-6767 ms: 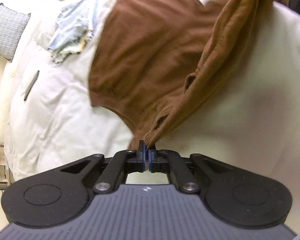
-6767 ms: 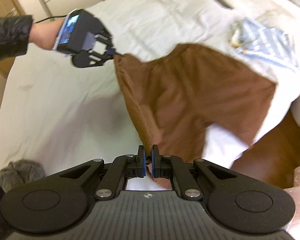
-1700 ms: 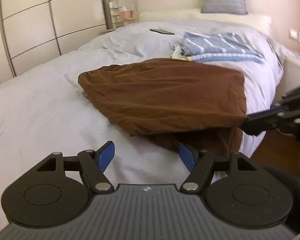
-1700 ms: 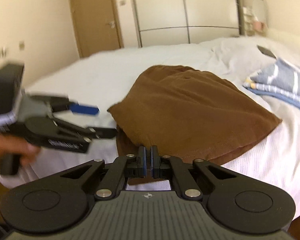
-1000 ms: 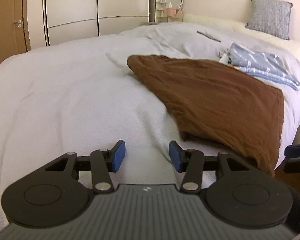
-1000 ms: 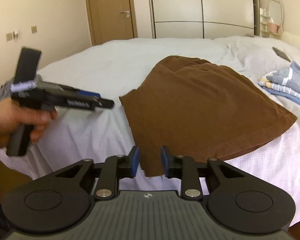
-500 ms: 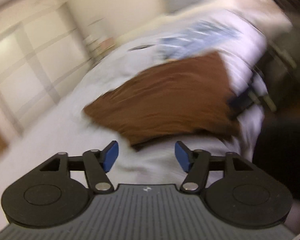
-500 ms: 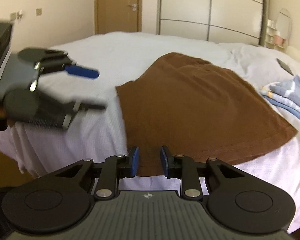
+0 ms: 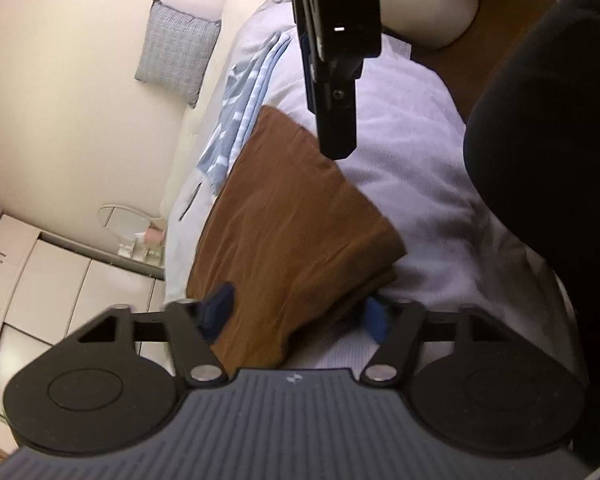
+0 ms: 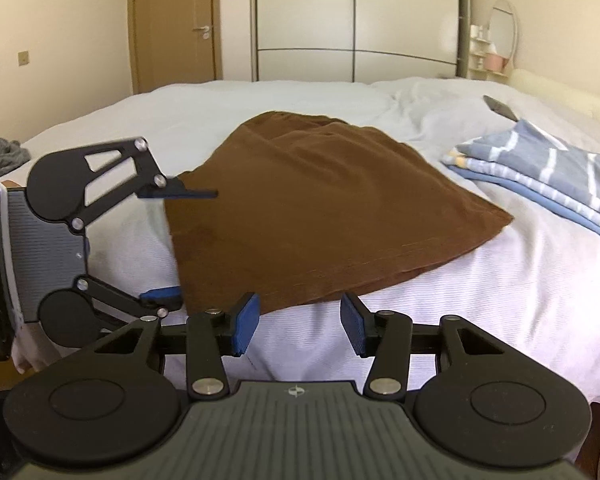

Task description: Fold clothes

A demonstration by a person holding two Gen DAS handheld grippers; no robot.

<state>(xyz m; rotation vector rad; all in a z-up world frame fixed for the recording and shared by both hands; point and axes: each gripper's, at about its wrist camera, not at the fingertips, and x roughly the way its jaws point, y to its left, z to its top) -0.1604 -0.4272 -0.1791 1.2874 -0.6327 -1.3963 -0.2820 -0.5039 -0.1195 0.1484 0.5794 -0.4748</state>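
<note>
A brown garment lies folded flat on the white bed, its near hem by the bed's front edge. My right gripper is open just in front of that hem, with nothing between its fingers. My left gripper is turned on its side and open at the garment's near left corner, one finger above the cloth and one below. In the left wrist view the brown garment runs between the fingers of the left gripper, which are spread wide.
Folded blue striped clothes lie to the right of the brown garment, with a dark flat object behind them. A grey cloth sits at the bed's far left. A door and wardrobe stand behind. A dark sleeve is on the right.
The brown garment, earlier held up by both shut grippers, now lies on the bed. My left gripper has rolled sideways onto its near left corner. My right gripper has opened wider.
</note>
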